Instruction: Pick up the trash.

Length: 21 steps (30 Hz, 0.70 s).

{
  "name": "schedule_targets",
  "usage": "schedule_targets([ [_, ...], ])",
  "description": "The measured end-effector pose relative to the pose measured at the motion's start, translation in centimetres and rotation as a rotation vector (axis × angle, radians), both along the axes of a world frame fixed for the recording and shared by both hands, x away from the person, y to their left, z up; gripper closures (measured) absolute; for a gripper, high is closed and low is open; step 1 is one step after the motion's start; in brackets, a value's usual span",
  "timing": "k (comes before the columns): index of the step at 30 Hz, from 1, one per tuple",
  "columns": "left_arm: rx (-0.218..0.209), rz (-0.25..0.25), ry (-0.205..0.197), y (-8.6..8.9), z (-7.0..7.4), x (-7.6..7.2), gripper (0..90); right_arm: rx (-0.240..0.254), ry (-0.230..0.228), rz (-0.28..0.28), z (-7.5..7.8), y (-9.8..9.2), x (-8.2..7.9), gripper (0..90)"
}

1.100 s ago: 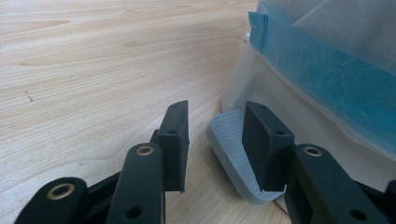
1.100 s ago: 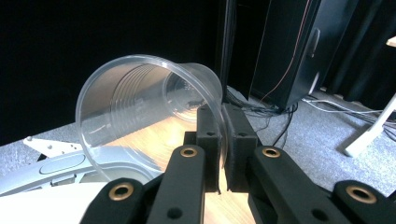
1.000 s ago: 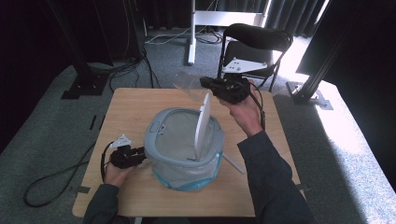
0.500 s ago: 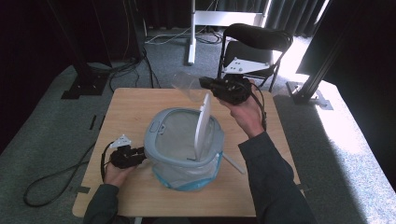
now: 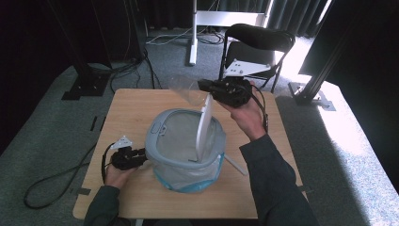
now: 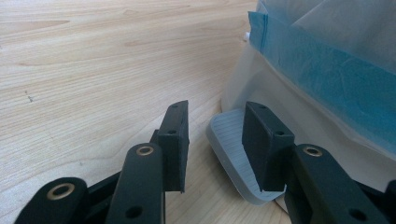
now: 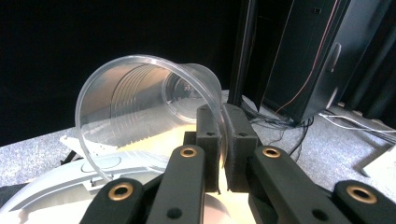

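Two grippers work: the right gripper has its fingers pinching a cup rim above the bin, while the left gripper has its fingers wide around the bin's pedal on the counter.

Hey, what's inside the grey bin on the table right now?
The bin is lined with a pale translucent bag, and its swing lid stands on edge across the opening. No trash shows on the visible liner; the lid and rim hide the bottom right part.
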<state>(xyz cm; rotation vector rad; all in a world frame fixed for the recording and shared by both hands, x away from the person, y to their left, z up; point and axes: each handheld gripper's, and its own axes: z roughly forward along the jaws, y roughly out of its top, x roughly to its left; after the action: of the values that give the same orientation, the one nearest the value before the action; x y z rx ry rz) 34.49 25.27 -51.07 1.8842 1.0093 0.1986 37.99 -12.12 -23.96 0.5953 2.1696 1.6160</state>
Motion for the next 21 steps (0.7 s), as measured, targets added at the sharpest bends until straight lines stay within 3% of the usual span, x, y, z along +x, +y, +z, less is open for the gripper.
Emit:
schedule_targets([
  [21,-0.001,0.002,0.000,0.0,0.0,0.0,61.3,-0.007,-0.009,0.040,0.4,0.1,-1.2,85.7],
])
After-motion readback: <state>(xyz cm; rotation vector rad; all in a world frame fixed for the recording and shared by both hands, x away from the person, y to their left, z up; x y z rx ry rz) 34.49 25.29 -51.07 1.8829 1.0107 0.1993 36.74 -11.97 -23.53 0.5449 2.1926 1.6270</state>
